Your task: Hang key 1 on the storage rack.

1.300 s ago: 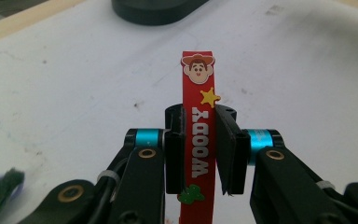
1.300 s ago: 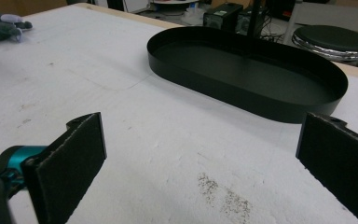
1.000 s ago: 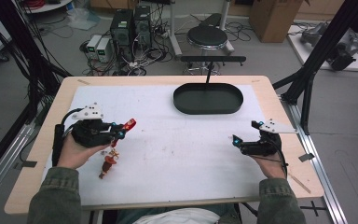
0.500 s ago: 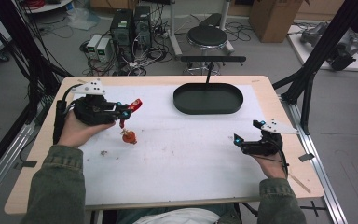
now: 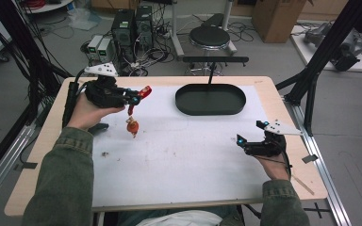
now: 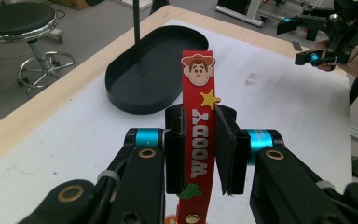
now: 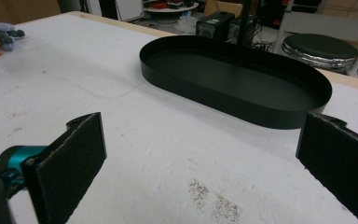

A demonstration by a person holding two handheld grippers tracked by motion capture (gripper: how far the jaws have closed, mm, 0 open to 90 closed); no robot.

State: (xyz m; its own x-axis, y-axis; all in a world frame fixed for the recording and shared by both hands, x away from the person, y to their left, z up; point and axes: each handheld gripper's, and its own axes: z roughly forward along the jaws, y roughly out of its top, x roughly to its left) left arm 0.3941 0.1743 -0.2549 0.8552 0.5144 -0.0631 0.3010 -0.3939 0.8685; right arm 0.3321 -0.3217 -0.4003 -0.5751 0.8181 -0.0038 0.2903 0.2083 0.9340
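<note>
Rubber strap (image 6: 201,135) in red, flat and narrow, is clamped between the two black pads of the left gripper (image 6: 200,156). It carries a cartoon cowboy face at the far end, a yellow star under it and white raised letters along the middle. In the high view the strap (image 5: 143,92) sticks out from the left gripper (image 5: 133,98) at the far left of the table, and a small orange-brown charm (image 5: 132,126) hangs below it, above the mat — its detail is too small to tell.

The mat (image 5: 193,155) is white, with a rough, slightly grainy surface and some dark specks on it; the wooden table edge (image 5: 47,141) shows around it. An oval tray (image 5: 210,100), matte black with a low upright wall, lies at the far middle of the mat, well apart from both grippers. A thin black post (image 5: 210,75) rises at its far side.

The right gripper (image 5: 254,146) is at the near right, just above the mat, and its jaws stand wide apart with nothing between them; its pads (image 7: 72,161) look like dark, slightly fuzzy foam. Between the strap and the tray the mat is free.

Beyond the table stand a round black stool (image 5: 209,37) with a chrome rim, computer boxes (image 5: 132,28) with many cables, and a cardboard box (image 5: 275,14).
</note>
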